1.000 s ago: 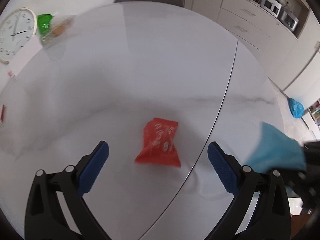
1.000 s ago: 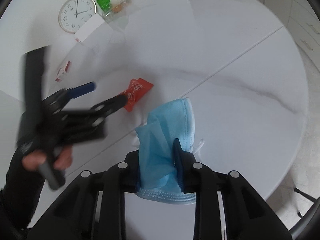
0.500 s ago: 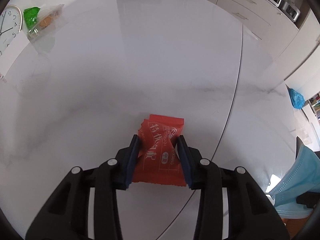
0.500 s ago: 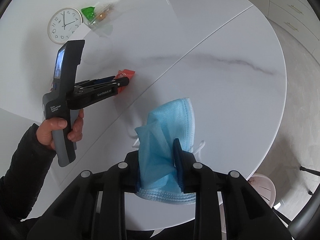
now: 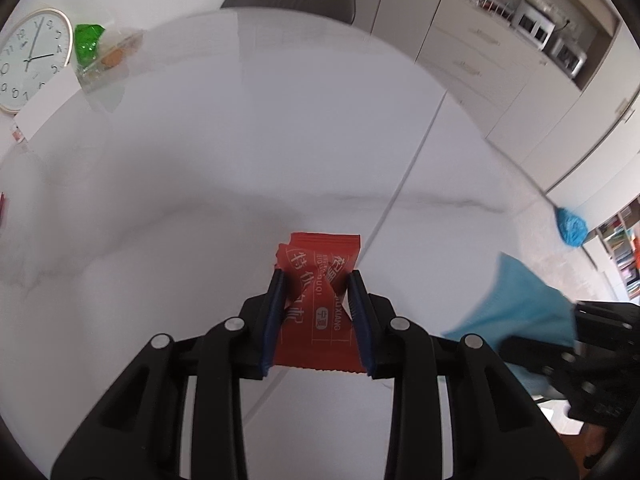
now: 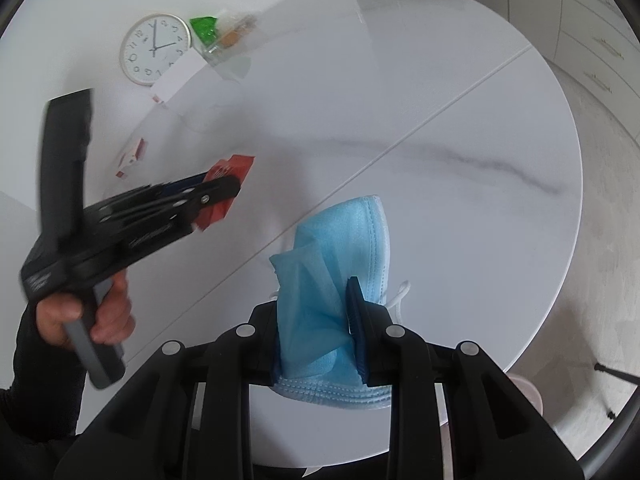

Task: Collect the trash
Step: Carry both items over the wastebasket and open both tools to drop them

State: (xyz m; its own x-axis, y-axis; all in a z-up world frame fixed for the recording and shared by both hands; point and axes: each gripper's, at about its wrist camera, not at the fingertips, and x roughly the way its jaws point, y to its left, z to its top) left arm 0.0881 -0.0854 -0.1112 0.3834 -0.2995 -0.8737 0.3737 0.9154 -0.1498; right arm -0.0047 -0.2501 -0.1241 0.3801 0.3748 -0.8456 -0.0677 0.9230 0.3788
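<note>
A red snack wrapper (image 5: 320, 252) with white lettering sits crumpled between the blue pads of my left gripper (image 5: 316, 280), lifted off the white marble table (image 5: 192, 168). The jaws are closing and the pads press on the wrapper's sides. From the right wrist view the left gripper (image 6: 228, 184) shows at the left, in a person's hand (image 6: 100, 316), with the red wrapper (image 6: 238, 164) sticking out of it. My right gripper (image 6: 316, 292) is shut on a folded blue face mask (image 6: 352, 228) above the table's near edge. The mask (image 5: 516, 304) also appears at the lower right of the left wrist view.
A round wall clock (image 5: 28, 60), a clear bag with green and orange contents (image 5: 100, 52), a white card (image 6: 176, 76) and a small red-and-white packet (image 6: 130, 158) lie at the table's far left. A seam (image 5: 412, 168) crosses the table. Behind it are a chair (image 5: 288, 0) and cabinets (image 5: 500, 60).
The left gripper came down around the red wrapper, closed on it, and has since lifted it off the table. The right gripper keeps hold of the mask, drifting slightly.
</note>
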